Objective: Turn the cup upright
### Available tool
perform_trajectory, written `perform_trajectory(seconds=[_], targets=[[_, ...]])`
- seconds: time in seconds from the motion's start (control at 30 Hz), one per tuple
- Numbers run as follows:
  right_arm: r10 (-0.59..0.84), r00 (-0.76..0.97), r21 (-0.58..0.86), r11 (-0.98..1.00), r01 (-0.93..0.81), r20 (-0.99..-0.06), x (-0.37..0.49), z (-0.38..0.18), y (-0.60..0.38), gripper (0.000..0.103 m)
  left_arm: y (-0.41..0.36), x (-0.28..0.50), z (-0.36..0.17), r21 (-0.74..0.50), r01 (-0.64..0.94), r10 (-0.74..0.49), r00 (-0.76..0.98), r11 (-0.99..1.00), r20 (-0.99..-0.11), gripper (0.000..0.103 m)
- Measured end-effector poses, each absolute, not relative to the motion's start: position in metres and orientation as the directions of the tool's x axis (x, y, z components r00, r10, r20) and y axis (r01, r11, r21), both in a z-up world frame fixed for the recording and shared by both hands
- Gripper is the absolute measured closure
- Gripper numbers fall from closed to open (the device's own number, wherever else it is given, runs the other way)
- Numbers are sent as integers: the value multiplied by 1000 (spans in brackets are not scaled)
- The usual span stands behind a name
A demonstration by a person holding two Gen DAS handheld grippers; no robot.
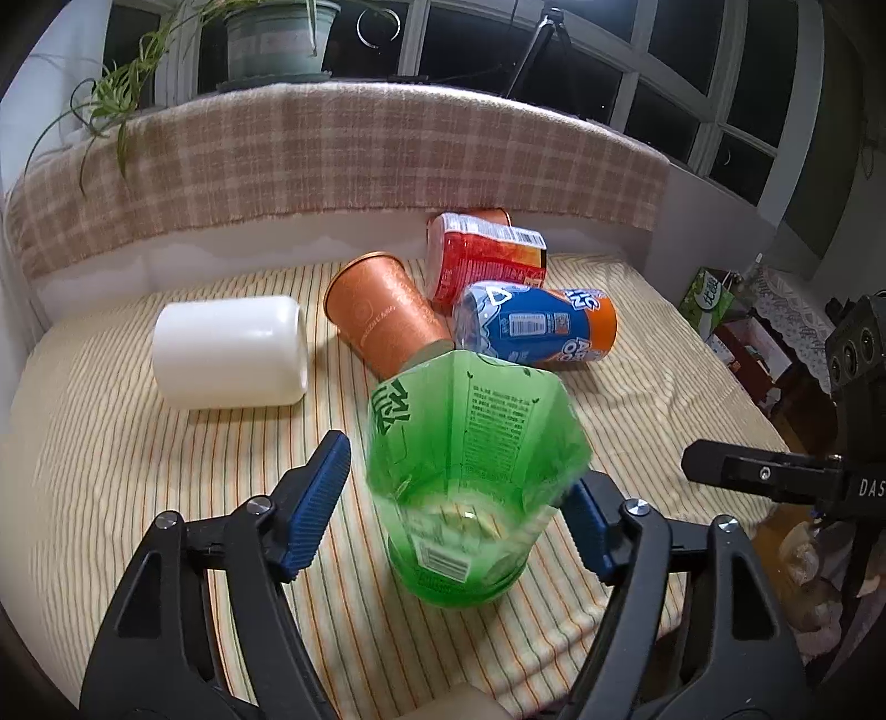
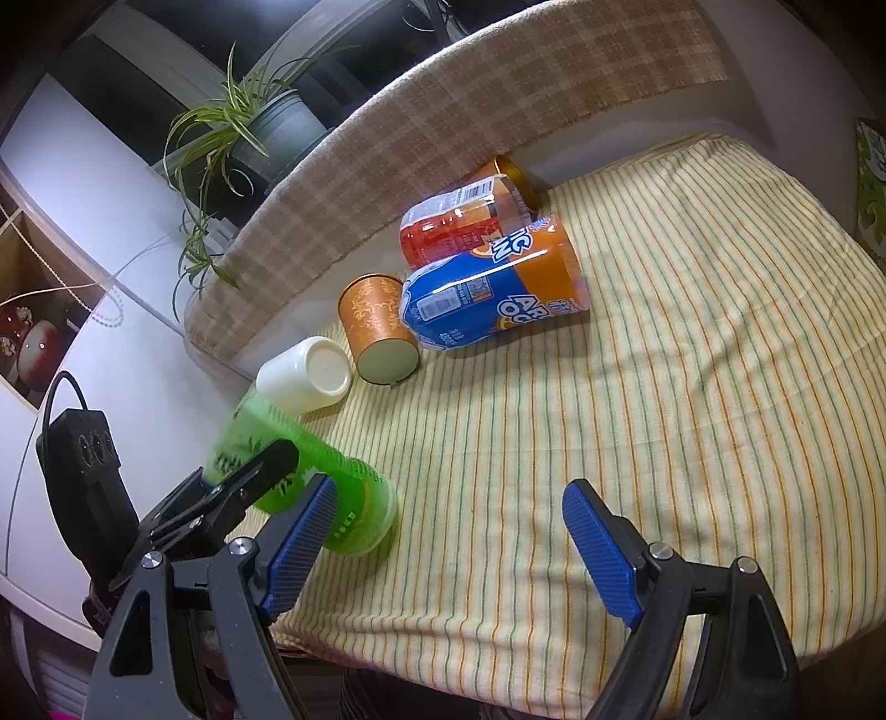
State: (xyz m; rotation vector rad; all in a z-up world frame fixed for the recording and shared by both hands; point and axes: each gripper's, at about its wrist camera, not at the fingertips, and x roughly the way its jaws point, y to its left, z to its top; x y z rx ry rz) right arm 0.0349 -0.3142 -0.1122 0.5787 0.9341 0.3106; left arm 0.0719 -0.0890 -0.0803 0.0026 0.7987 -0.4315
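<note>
A green plastic cup (image 1: 470,476) stands between the fingers of my left gripper (image 1: 459,498), tilted, base on the striped cloth (image 1: 138,471), mouth up and away. The jaws are wide; the right pad (image 1: 587,526) touches or nearly touches the cup, the left pad (image 1: 315,498) is apart from it. The cup is blurred in the right wrist view (image 2: 310,476), leaning left. My right gripper (image 2: 448,543) is open and empty over the cloth. A white cup (image 1: 232,351), a copper cup (image 1: 382,318), a blue-orange cup (image 1: 531,327) and a red cup (image 1: 482,260) lie on their sides.
A plaid-covered ledge (image 1: 332,160) runs behind the cloth, with a potted plant (image 1: 277,39) above. The table's right edge drops to clutter (image 1: 742,332). My right gripper's arm (image 1: 775,476) shows at the right of the left wrist view.
</note>
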Motion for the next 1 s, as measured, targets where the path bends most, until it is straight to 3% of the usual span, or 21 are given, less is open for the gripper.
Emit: perform_trajectory(seconds=[0.07,0.57,1.0], targets=[[492,567,592,806,-10,-661,34,-111,-313,17,-86,70,-81,-175,377,-385,604,909,-698,17],[446,620,530,846,-58,-645,21,-91,-302,17,-67,31,-71,-213,405,-429,576,889,-696,13],[258,777,275,955,-113,-575,-17,-50,-276,14,-40,-23,-25,-92,289,-293,804,953,-517,13]])
